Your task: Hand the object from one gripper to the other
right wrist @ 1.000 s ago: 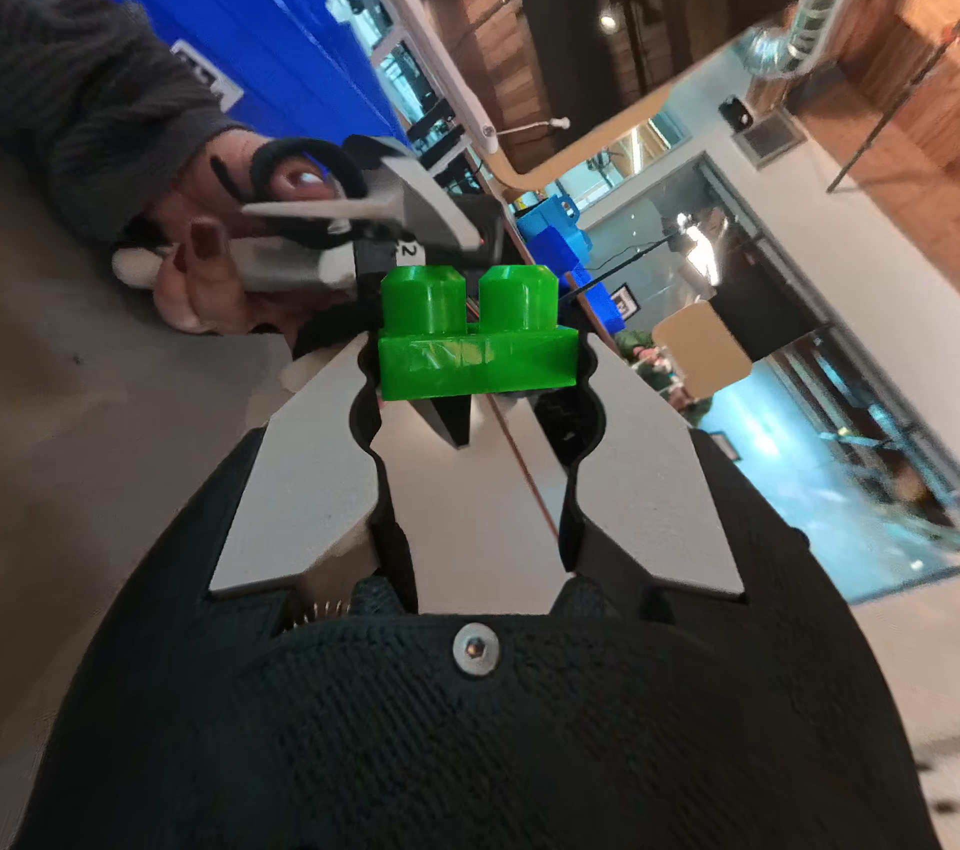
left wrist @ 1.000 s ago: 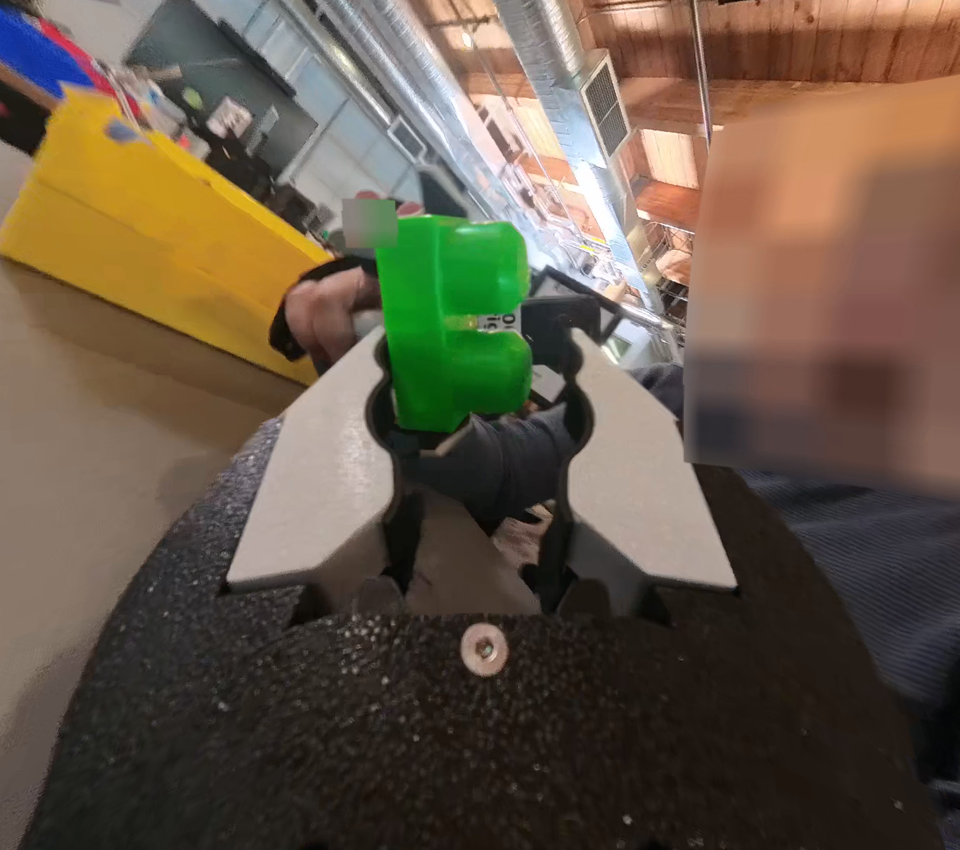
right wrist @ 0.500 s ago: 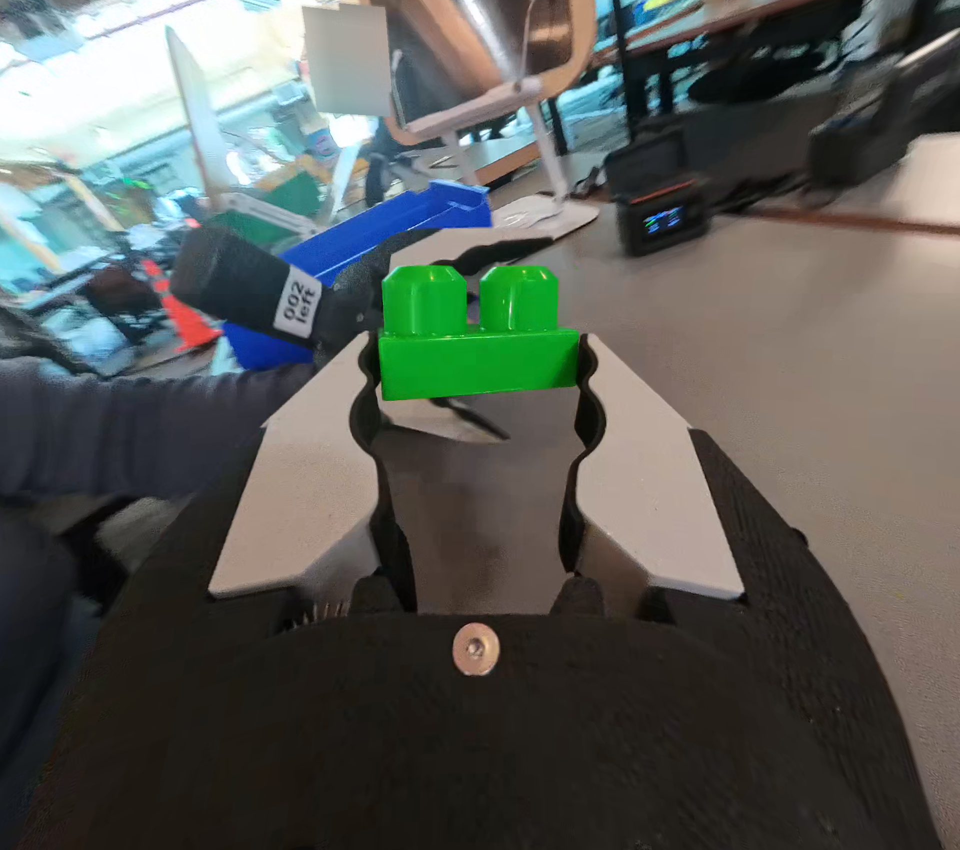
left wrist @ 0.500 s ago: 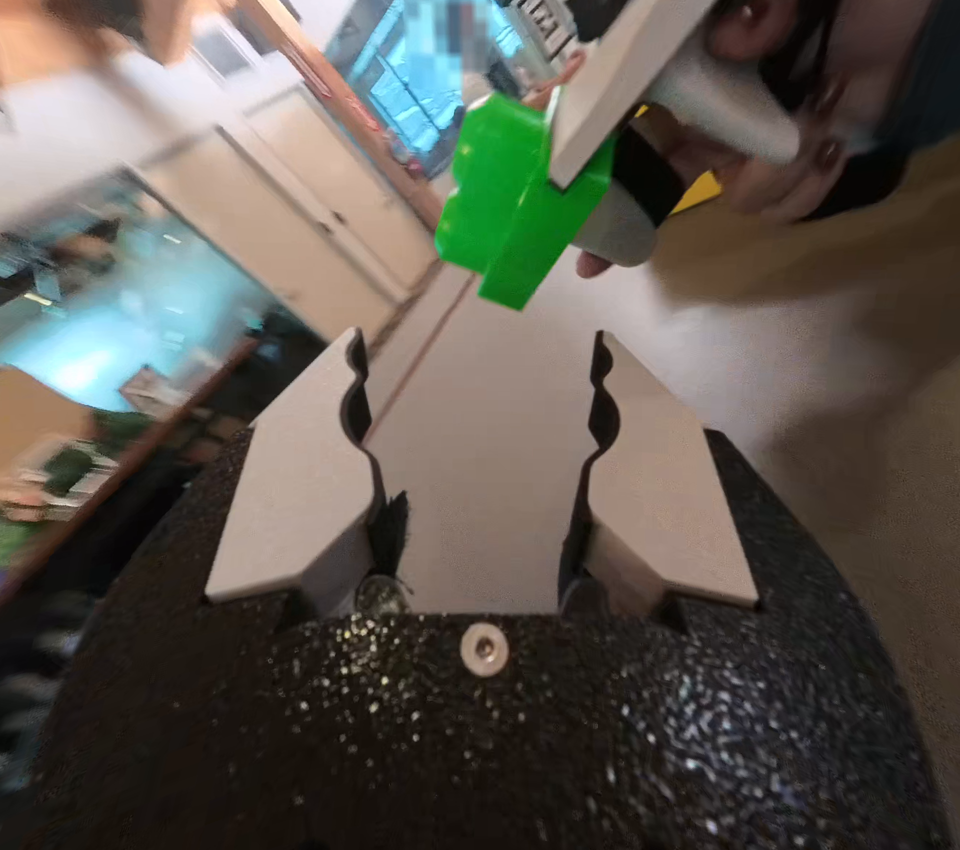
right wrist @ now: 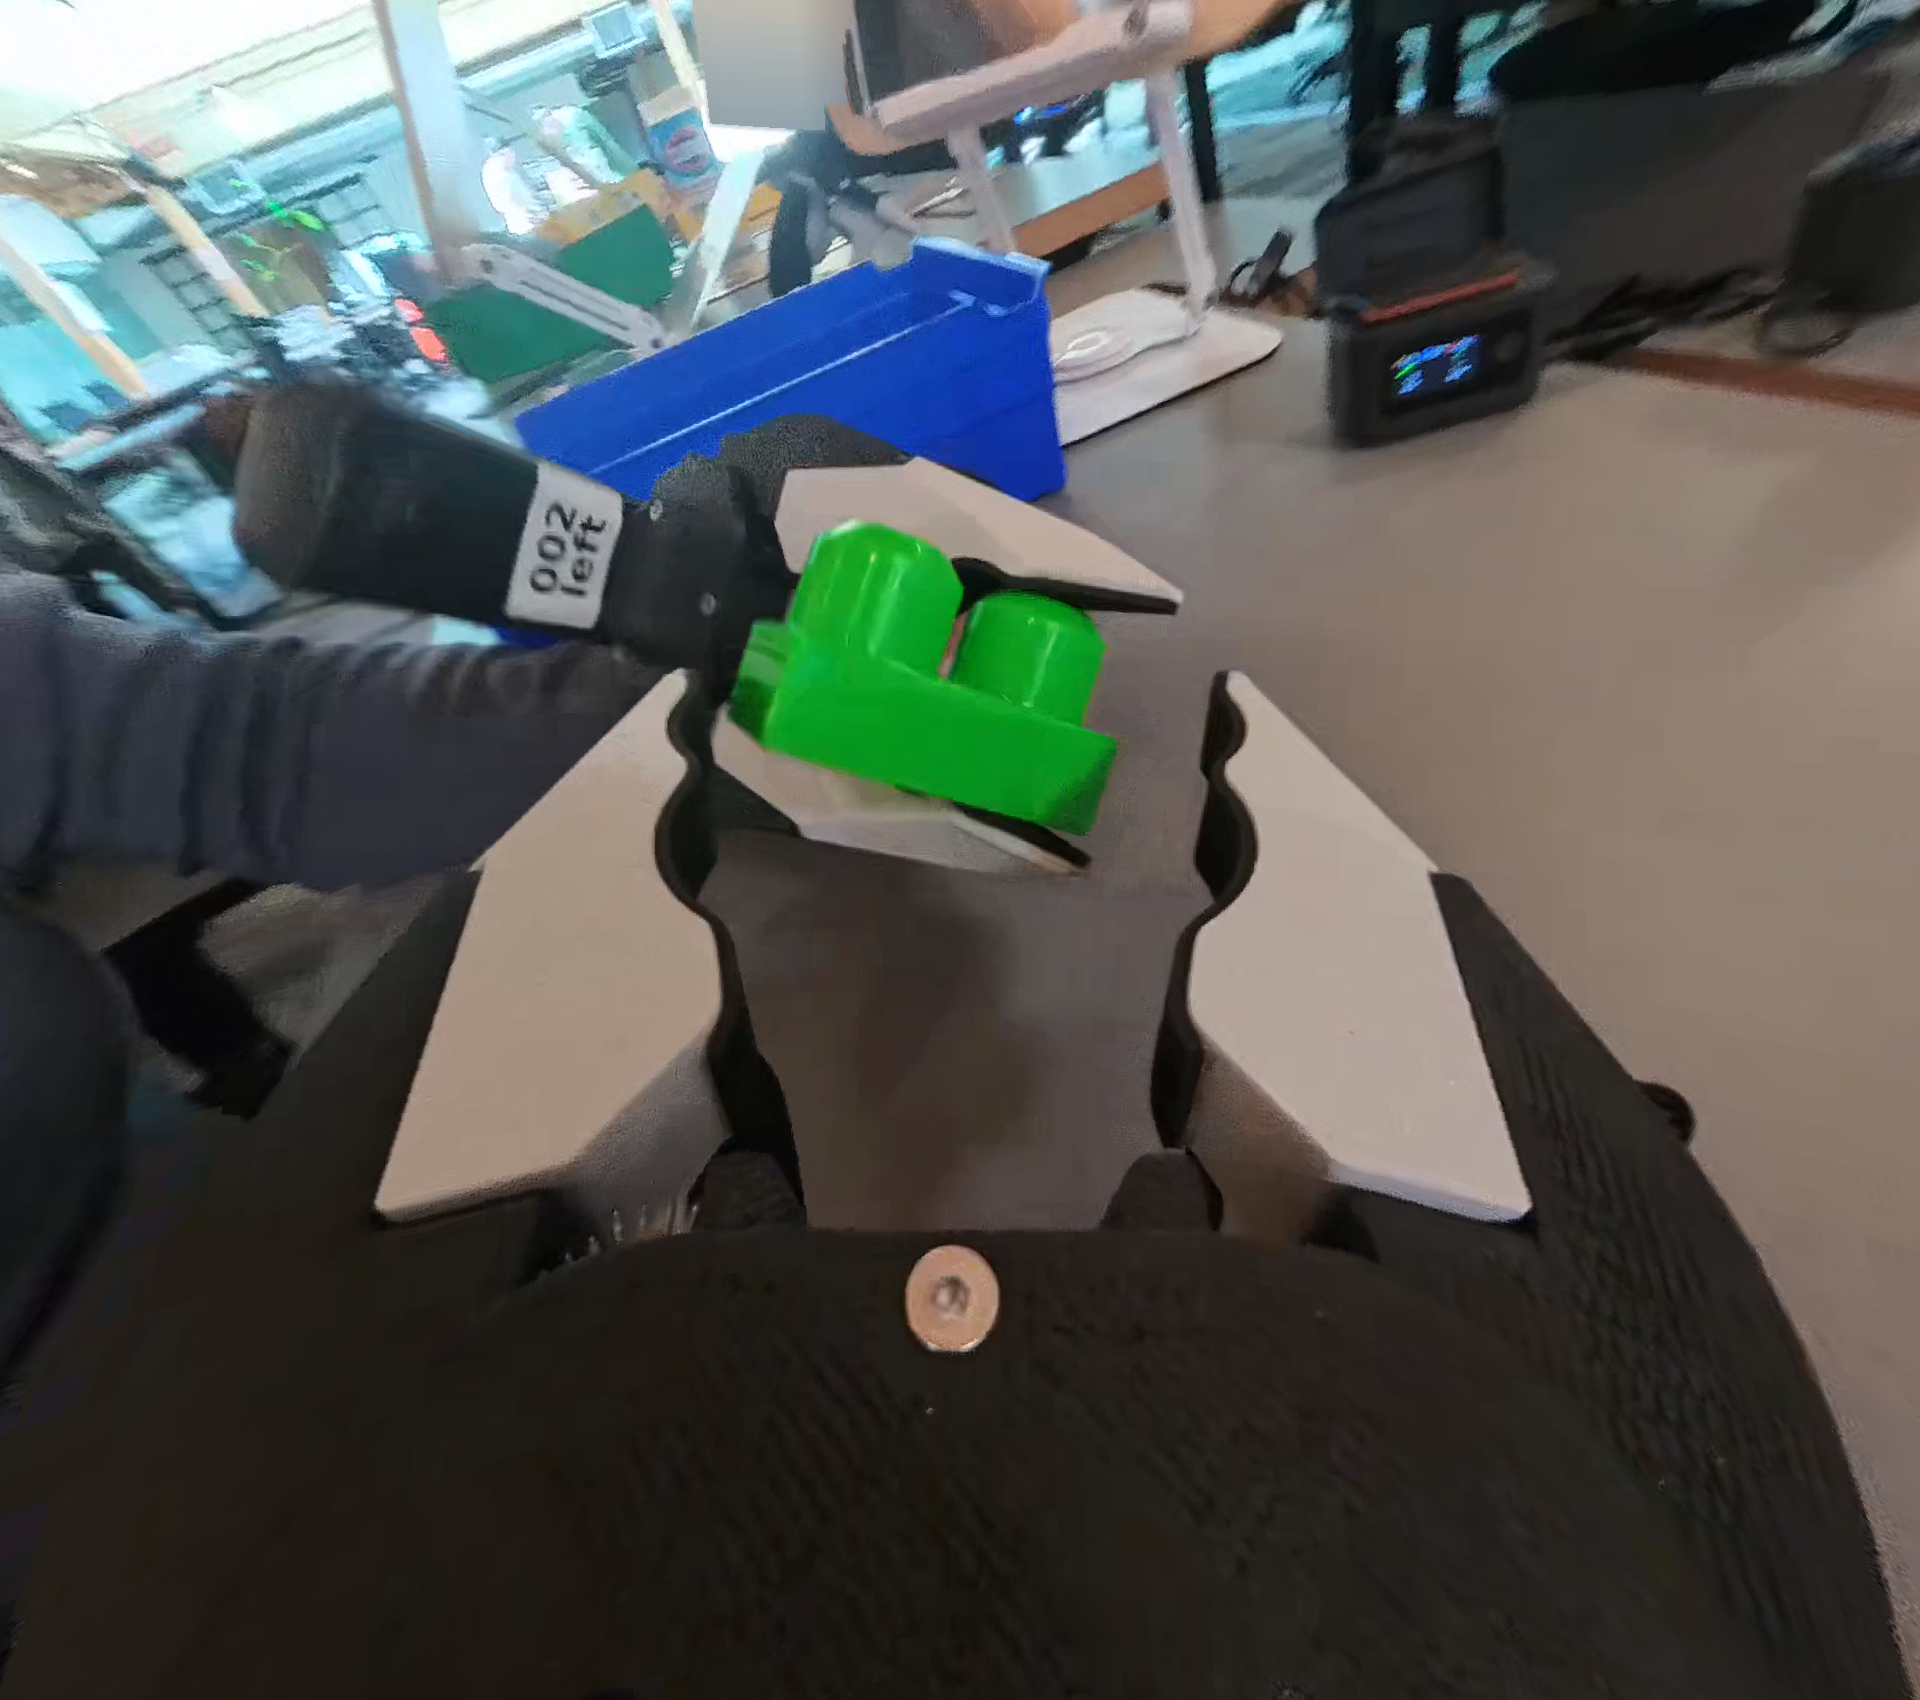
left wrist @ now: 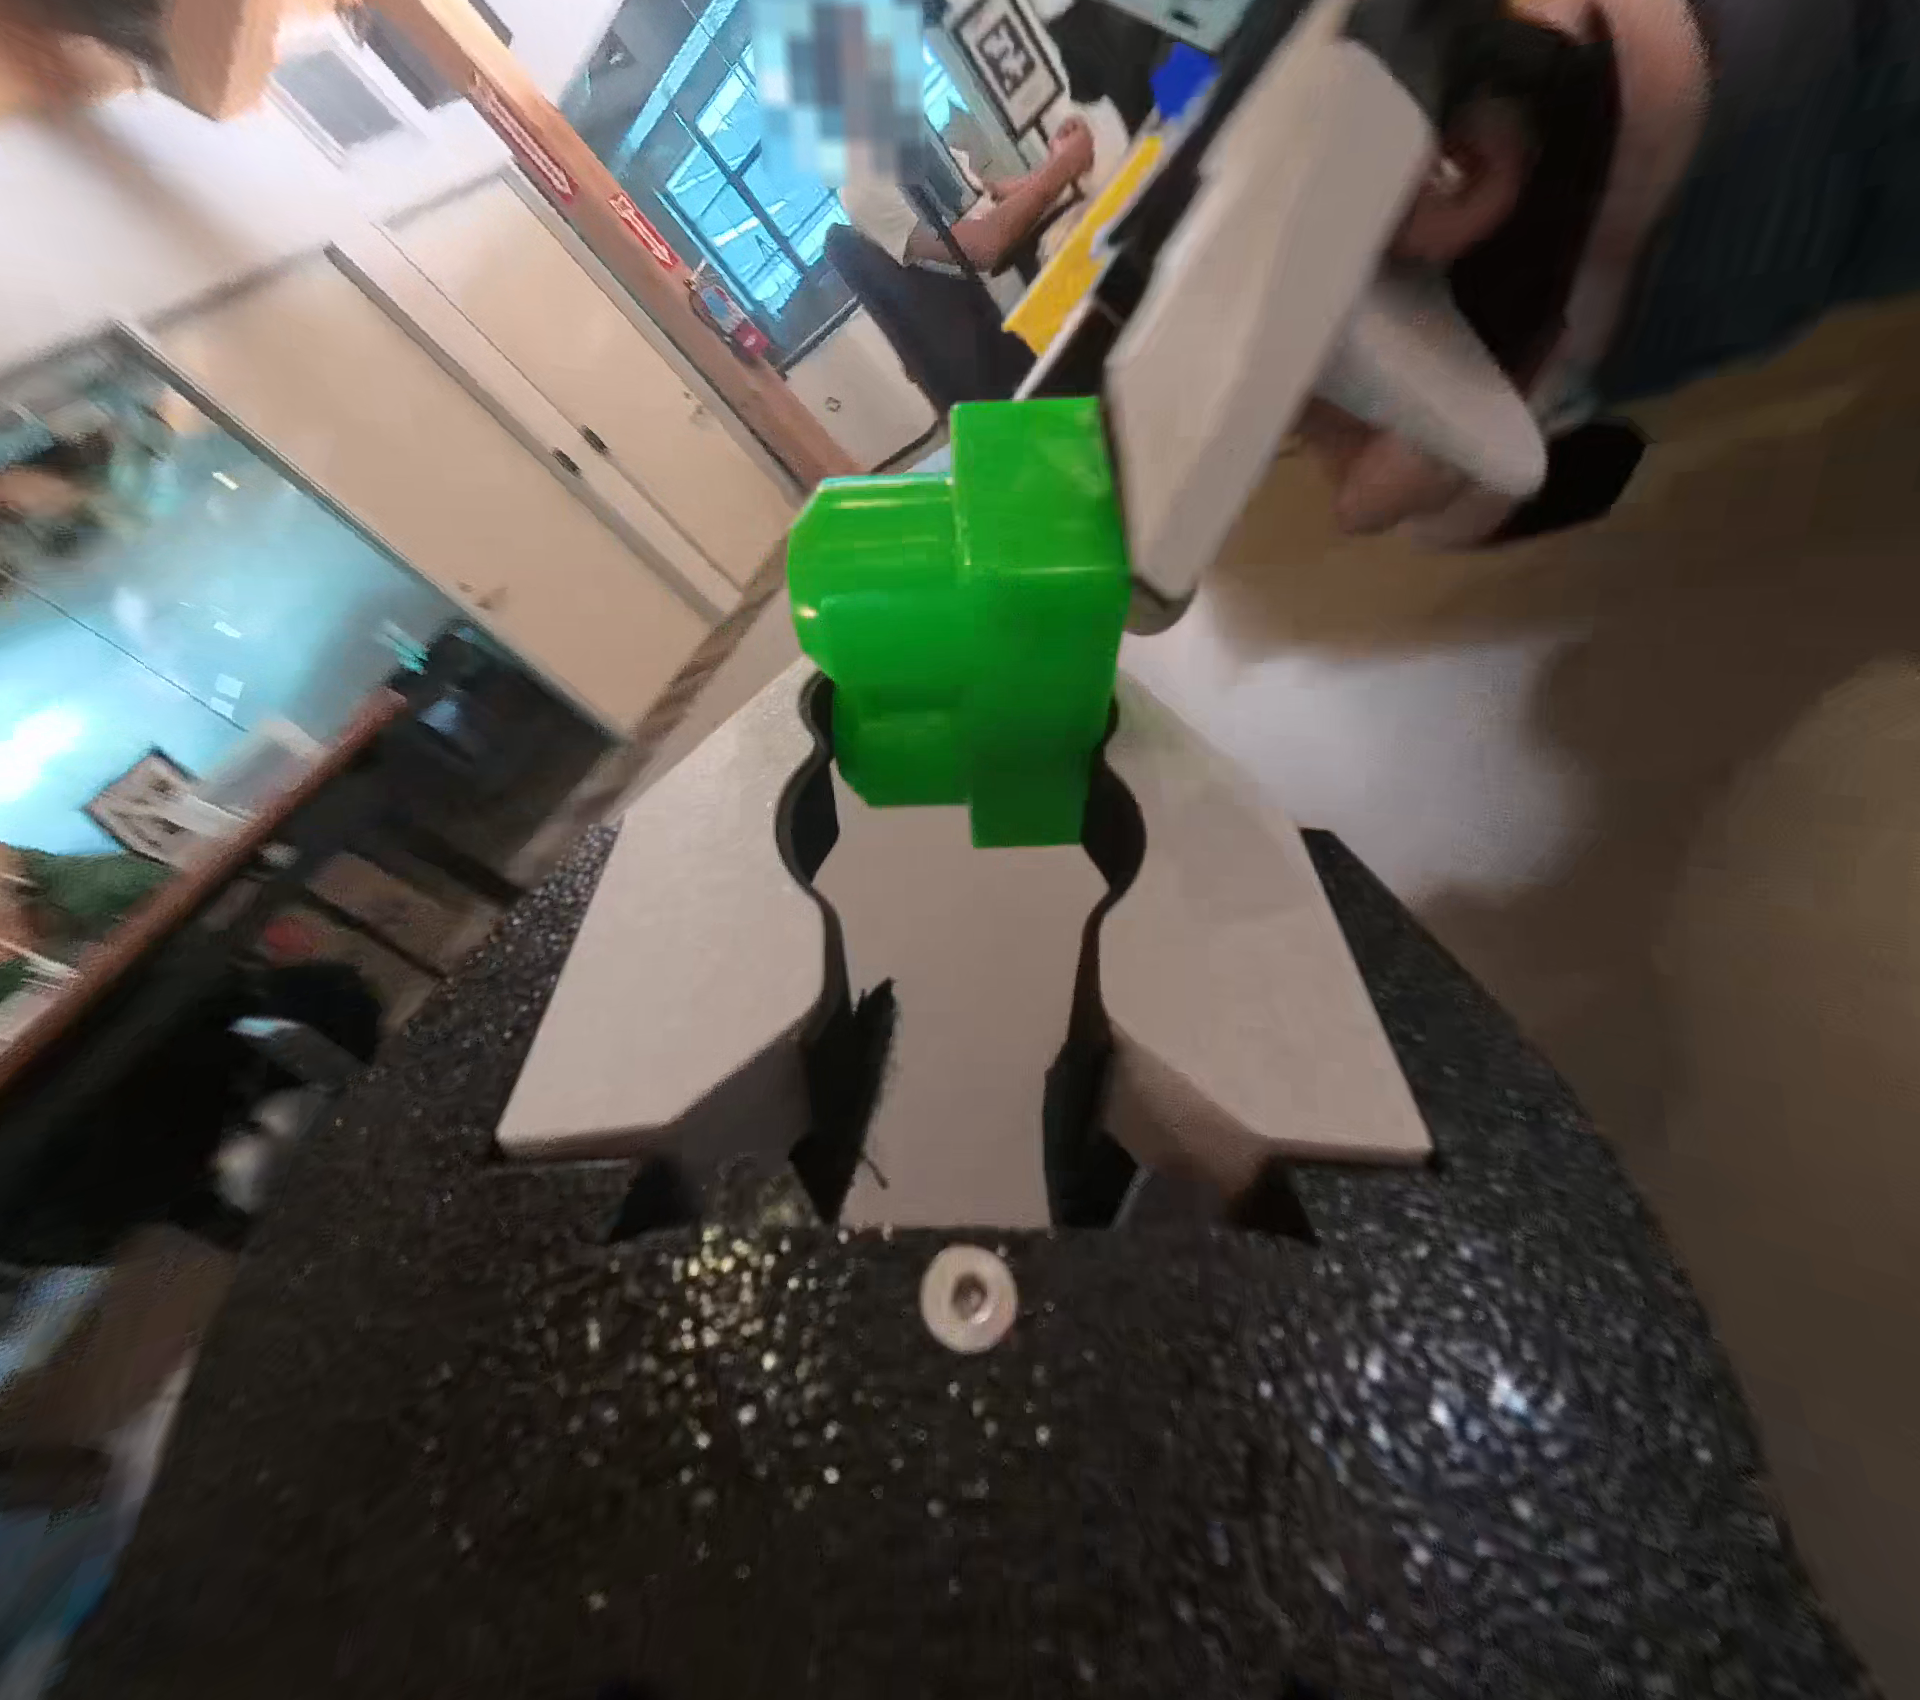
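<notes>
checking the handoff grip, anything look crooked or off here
The brick sits askew in the left tool: pinched only at the fingertips, it slants downward in the right wrist view, one corner jutting past the fingers. The right tool is open around it. Nothing looks damaged.

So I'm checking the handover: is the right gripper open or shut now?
Open. The right gripper's fingers stand apart from the green block, which sits clamped in the left gripper.

Green block (left wrist: 977,632), blue bin (right wrist: 831,393)
</notes>
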Motion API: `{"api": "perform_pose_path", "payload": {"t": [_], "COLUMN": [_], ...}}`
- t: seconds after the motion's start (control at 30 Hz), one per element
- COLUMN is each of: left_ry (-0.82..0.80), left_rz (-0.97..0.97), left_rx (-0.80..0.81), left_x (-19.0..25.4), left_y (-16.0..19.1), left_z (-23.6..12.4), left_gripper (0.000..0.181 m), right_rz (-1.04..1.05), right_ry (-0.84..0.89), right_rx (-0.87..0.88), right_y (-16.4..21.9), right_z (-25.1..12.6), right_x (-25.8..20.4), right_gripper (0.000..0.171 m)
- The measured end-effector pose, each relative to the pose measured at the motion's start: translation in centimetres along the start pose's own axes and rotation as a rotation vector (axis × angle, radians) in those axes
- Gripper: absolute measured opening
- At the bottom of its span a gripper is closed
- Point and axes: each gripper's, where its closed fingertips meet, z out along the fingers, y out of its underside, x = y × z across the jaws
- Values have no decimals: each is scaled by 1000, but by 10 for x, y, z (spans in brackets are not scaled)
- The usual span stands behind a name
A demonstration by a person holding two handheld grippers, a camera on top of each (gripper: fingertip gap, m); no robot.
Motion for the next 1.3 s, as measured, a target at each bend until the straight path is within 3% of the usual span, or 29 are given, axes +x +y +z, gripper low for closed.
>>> {"api": "perform_pose_path", "payload": {"t": [0.2,0.4,0.6,0.77,1.07,1.13,1.23,1.3], "left_ry": [316,582,740,739,725,737,564,361], "left_rz": [-617,-1011,-1303,-1380,-1400,-1391,-1319,-1119], "left_rx": [106,257,416,481,506,497,462,459], "left_x": [3,2,-14,-22,-14,-9,-17,-29], "left_y": [-4,-23,-36,-39,-47,-50,-41,-37], "left_z": [-6,-20,-33,-34,-25,-24,-14,-15], "left_gripper": [42,42,42,42,43,43,43,56], "right_rz": [-411,-715,-1140,-1316,-1244,-1237,-1148,-1080], "right_ry": [174,209,447,553,611,625,630,620], "right_rx": [138,147,16,14,64,79,35,55], "right_y": [-33,-29,-18,-21,-29,-31,-32,-36], "right_z": [-18,-6,5,17,16,14,9,0], "right_x": [-2,-21,-8,-16,-14,-14,-3,1], "right_gripper": [96,99,100,77,54,39,36,36]}}
